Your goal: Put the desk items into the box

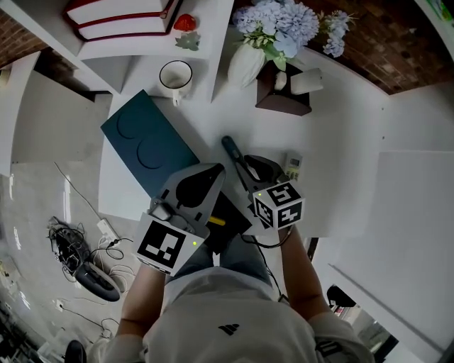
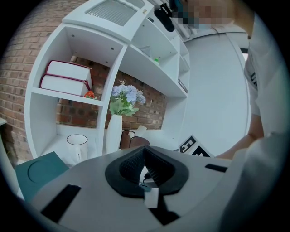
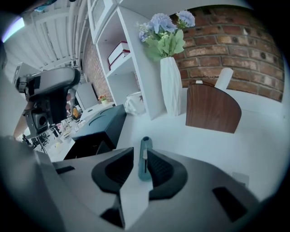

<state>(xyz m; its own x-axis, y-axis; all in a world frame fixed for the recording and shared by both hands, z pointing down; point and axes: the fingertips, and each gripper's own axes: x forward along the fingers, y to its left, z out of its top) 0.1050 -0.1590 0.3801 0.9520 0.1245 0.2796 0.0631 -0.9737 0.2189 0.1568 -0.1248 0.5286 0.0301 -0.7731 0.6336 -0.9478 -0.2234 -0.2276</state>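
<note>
A teal utility knife [image 1: 234, 154] lies on the white desk [image 1: 340, 142], pointing away from me. My right gripper [image 1: 250, 170] stands open around its near end. In the right gripper view the knife [image 3: 145, 158] lies between the black pads with a small gap on the left side. The dark teal box lid [image 1: 145, 138] lies open to the left, and the box's black inside [image 1: 230, 213] shows below the grippers with a yellow item [image 1: 216, 221] in it. My left gripper [image 1: 211, 171] hangs over the box, its jaws meeting at the tips [image 2: 144, 148]; I see nothing held.
A white mug [image 1: 175, 76], a white vase of blue flowers [image 1: 248, 60] and a brown wooden holder [image 1: 284, 96] stand at the back. A small remote-like device [image 1: 293, 166] lies right of the knife. Books [image 1: 120, 18] fill the shelf. Cables [image 1: 78, 248] lie on the floor at the left.
</note>
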